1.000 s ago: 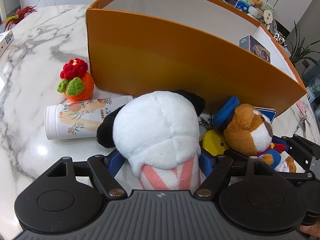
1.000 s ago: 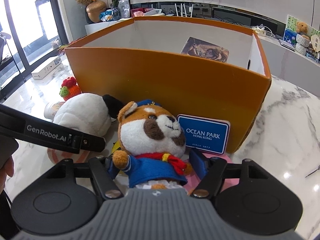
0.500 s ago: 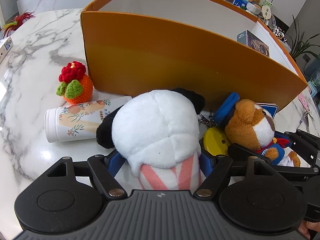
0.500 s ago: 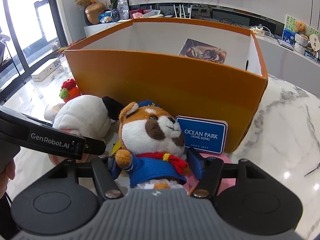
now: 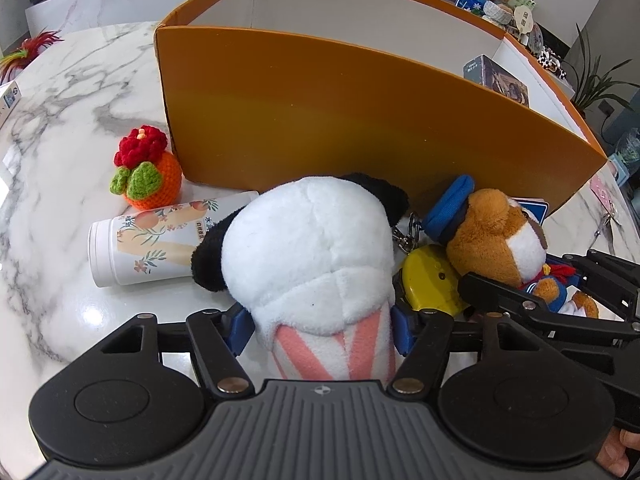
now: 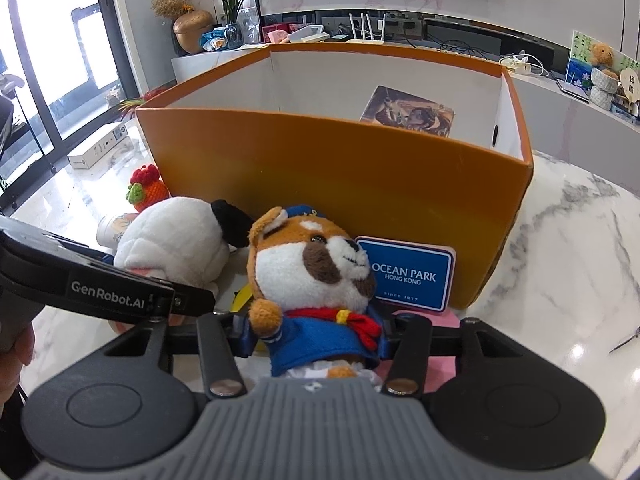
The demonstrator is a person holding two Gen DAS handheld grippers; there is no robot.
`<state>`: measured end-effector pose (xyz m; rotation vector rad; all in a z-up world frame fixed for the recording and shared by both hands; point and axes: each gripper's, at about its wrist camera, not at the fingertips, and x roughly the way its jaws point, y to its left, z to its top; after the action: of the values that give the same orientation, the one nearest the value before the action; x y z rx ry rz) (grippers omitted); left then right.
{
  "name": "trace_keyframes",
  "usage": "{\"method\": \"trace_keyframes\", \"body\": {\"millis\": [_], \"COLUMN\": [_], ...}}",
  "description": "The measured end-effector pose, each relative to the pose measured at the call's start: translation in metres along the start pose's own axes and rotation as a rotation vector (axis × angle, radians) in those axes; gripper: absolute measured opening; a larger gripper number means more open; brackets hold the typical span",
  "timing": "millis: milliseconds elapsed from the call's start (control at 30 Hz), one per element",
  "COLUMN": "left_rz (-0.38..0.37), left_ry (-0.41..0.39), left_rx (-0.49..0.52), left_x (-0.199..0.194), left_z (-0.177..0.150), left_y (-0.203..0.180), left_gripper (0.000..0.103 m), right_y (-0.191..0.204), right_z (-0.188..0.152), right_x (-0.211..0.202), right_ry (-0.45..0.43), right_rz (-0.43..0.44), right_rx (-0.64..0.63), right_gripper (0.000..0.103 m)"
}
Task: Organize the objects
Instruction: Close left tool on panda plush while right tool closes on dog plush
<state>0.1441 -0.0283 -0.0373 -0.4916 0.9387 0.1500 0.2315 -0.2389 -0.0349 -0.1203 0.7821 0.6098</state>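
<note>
My left gripper (image 5: 320, 326) is shut on a white panda plush (image 5: 312, 248) with black ears and pink-striped base; it also shows in the right wrist view (image 6: 172, 236). My right gripper (image 6: 314, 338) is shut on a brown dog plush (image 6: 316, 272) in a blue sailor suit; it also shows in the left wrist view (image 5: 500, 240). Both plushes are held just in front of the large orange box (image 5: 360, 128), whose near wall shows in the right wrist view (image 6: 340, 176). A picture box (image 6: 408, 110) leans inside it.
A white floral tumbler (image 5: 156, 240) lies on its side on the marble table (image 5: 60, 128). A crochet orange with a red flower (image 5: 144, 168) stands by the box's left corner. A yellow keychain (image 5: 428, 280) and a blue Ocean Park card (image 6: 406, 274) lie between the plushes and the box.
Both grippers, with their plushes, have risen slightly and shifted left; the box's inside shows more. The grips are unchanged.
</note>
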Motion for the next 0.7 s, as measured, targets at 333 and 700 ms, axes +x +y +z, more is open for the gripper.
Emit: {"method": "trace_keyframes", "body": {"millis": [333,700], "left_rz": [-0.009,-0.009], "left_ry": [0.006,-0.031], "left_rx": [0.009,0.044], "left_x": [-0.004,-0.023], "left_z": [-0.003,-0.007], "left_y": [0.004,0.006], "left_gripper": [0.075,0.074], "right_y": [0.009,0.007], "right_z": [0.002,0.006], "right_x": [-0.007,-0.027], "right_ry": [-0.006,-0.055], "right_rz": [0.027,0.034], "right_rx": [-0.010,0.031], "right_gripper": [0.051,0.052]}}
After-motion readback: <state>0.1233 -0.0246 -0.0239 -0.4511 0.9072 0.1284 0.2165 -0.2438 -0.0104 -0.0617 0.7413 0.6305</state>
